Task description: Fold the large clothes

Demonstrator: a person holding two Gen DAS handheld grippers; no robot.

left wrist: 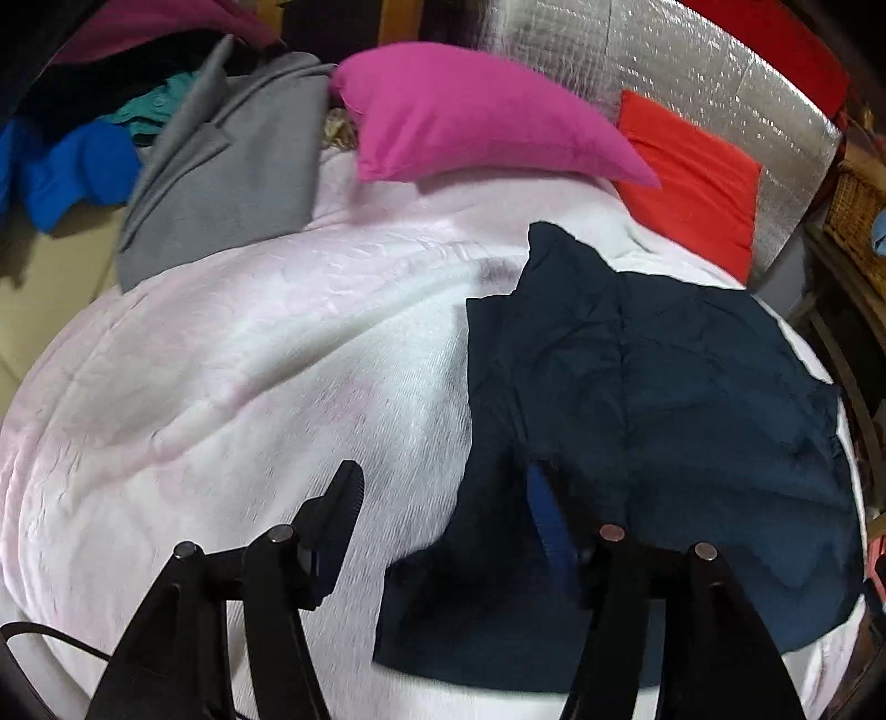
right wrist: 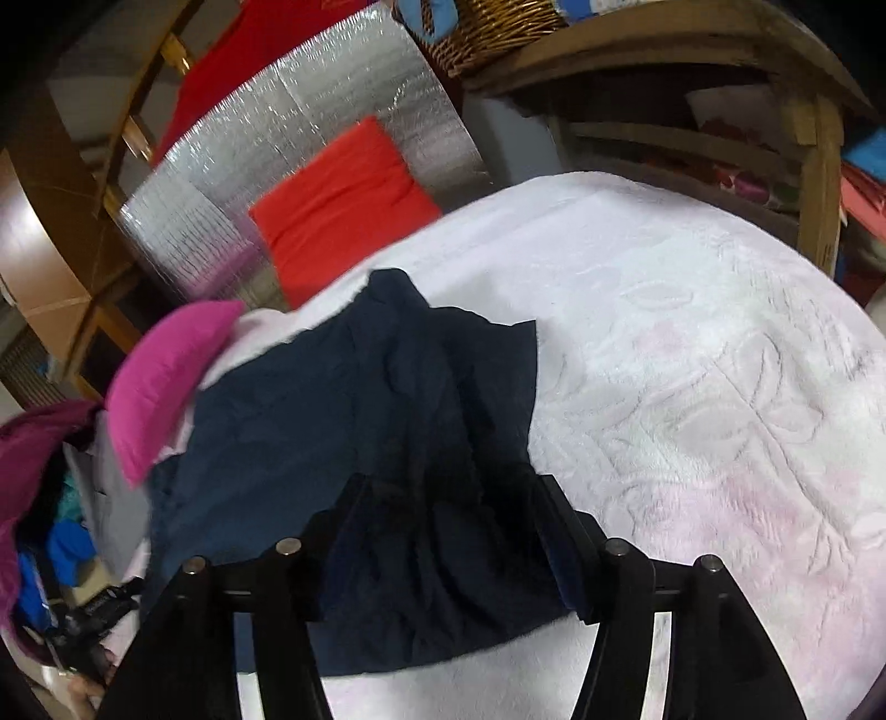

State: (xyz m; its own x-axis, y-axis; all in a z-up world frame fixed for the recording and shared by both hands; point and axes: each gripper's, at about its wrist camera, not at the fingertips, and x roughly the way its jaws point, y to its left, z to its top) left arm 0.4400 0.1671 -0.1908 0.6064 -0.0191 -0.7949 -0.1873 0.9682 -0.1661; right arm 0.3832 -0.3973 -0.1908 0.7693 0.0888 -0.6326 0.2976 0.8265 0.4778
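A dark navy garment (left wrist: 653, 421) lies partly folded on the white, pink-tinted blanket (left wrist: 249, 360). It also shows in the right wrist view (right wrist: 354, 432). My left gripper (left wrist: 448, 487) is open above the garment's left edge, its right finger over the cloth and its left finger over the blanket. My right gripper (right wrist: 454, 493) is open wide over the garment's near part, with cloth between and below the fingers. Neither gripper holds anything.
A magenta pillow (left wrist: 470, 116) and a red cushion (left wrist: 692, 177) lie at the bed's far end against a silver foil panel (left wrist: 692, 61). A grey garment (left wrist: 232, 166) and piled clothes (left wrist: 72, 155) sit far left. A wooden shelf (right wrist: 819, 166) with a wicker basket (right wrist: 487, 27) stands beside the bed.
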